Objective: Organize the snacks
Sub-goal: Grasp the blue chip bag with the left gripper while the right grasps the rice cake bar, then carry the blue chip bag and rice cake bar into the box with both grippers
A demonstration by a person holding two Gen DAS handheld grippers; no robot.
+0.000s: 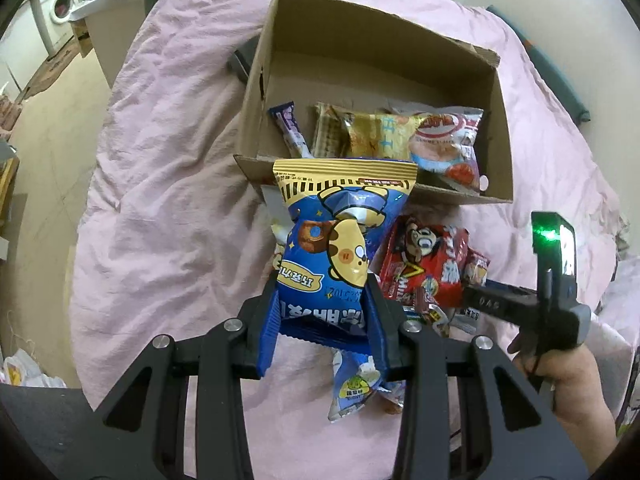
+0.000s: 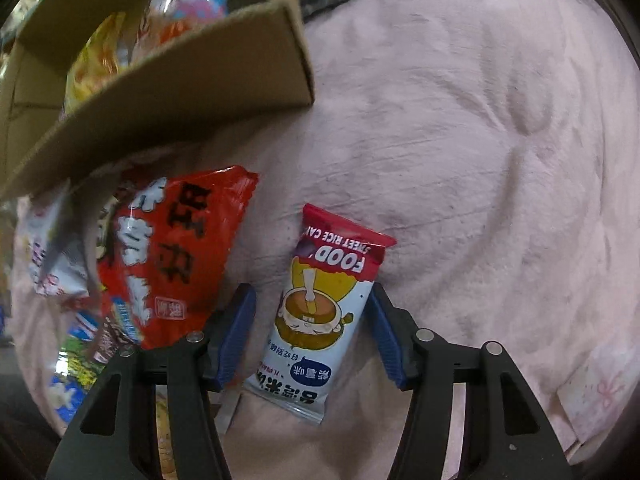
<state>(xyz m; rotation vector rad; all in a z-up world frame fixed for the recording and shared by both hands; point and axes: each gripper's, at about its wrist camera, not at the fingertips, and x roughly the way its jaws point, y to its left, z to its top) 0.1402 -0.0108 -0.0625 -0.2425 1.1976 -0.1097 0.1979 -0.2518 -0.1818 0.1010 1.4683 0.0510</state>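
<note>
Pinching blue snack bag (image 1: pixel 340 240) lengthwise away, left tool (image 1: pixel 326 316); right tool (image 2: pixel 312 332) spread, straddling rice-cake packet (image 2: pixel 320 316)

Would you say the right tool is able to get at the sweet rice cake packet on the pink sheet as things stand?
Probably yes. The right tool already straddles the sweet rice cake packet, one finger on each side, with nothing over it. The big red bag lies clear to one side, and the packet rests flat on the pink sheet.

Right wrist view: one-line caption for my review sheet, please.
Right gripper straddles a sweet rice cake packet on the pink cloth, beside the cardboard box.
</note>
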